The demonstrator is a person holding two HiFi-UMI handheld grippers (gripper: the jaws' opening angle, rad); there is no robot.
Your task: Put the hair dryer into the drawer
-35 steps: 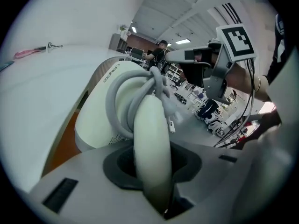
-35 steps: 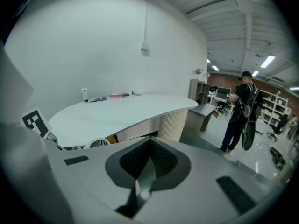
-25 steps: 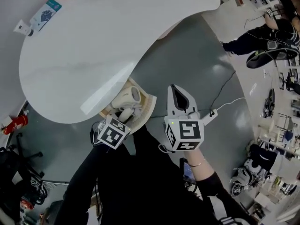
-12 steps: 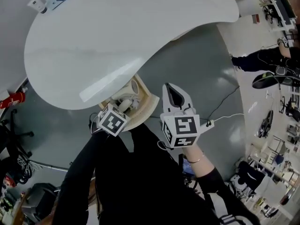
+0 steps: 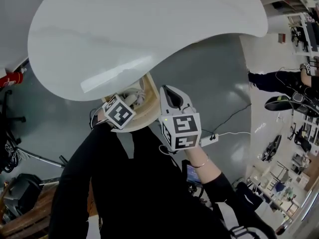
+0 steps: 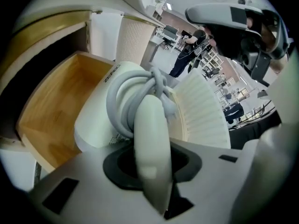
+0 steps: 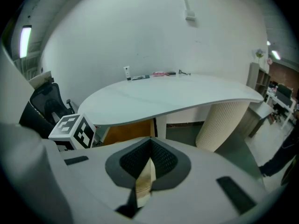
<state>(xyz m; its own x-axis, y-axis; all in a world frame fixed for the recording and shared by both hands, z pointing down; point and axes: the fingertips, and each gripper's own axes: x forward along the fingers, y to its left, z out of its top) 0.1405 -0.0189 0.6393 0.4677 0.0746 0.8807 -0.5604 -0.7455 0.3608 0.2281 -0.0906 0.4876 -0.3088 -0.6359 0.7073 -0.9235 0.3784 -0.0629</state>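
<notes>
— Where's the hair dryer (image 6: pixel 96 122)?
— Clenched by its smooth white handle in the left gripper (image 6: pixel 150 169). Its rounded body, with grey cord (image 6: pixel 125 97) coiled round it, sits at the open pale-wood drawer (image 6: pixel 49 108) under the curved white tabletop (image 5: pixel 139 29).
— And the right gripper (image 7: pixel 144 174)?
— Just right of the drawer, jaws pressed together, holding nothing.

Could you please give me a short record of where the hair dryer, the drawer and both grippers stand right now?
item: white plastic hair dryer, pale grey cord wound round it
container: open light-wood drawer under white curved table
left gripper: shut on the hair dryer's handle
right gripper: shut, empty, beside the drawer
placement: dryer over drawer, not released
</notes>
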